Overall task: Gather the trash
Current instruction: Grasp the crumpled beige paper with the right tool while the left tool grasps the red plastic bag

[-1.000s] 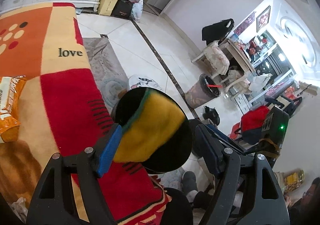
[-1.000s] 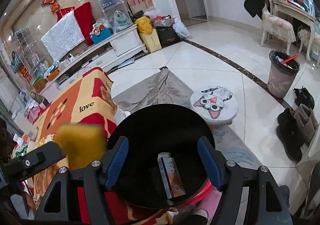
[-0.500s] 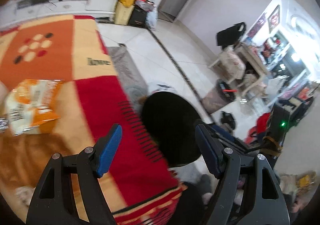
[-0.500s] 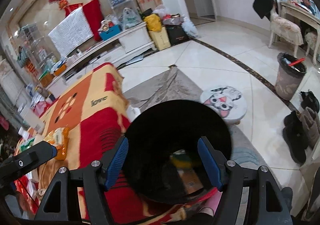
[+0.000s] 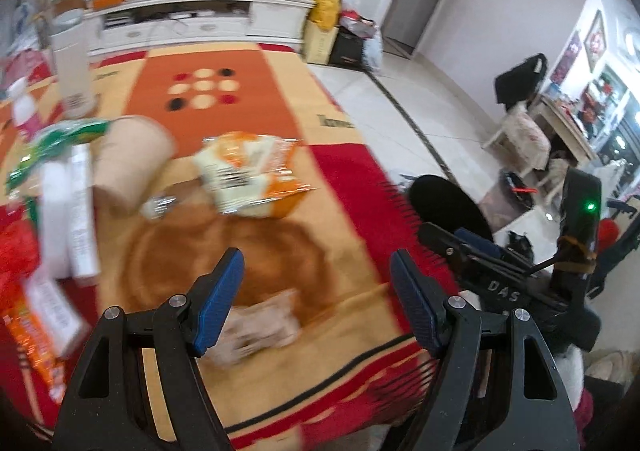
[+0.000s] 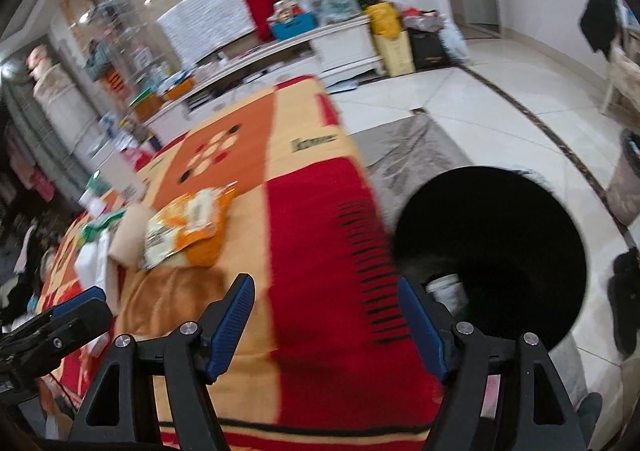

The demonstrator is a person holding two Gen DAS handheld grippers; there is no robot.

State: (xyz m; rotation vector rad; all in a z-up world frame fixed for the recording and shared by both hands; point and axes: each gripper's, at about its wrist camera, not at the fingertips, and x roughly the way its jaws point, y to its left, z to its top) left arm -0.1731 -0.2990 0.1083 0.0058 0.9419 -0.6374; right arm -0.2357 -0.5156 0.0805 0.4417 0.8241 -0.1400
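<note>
**Yellow item dropped, both grippers swing back over the table**

The yellow thing held a second ago has left the left gripper (image 5: pixel 316 303), which now hangs empty above a blurred, perhaps crumpled, wrapper (image 5: pixel 260 327). The right gripper (image 6: pixel 326 325), jaws opening slightly, has left the black bin (image 6: pixel 492 251) for the blanket (image 6: pixel 316 211).

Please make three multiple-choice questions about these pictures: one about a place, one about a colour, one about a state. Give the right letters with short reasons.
1. Where does the orange snack bag lie?
A. on the blanket
B. in the bin
C. on the floor
2. What colour is the bin beside the blanket?
A. white
B. black
C. green
3. How is the left gripper?
A. shut on a bag
B. shut, empty
C. open, empty

Answers: 1 A, the bag rests on the patterned blanket. 2 B, its round mouth looks black. 3 C, the blue pads stand apart with nothing between them.
</note>
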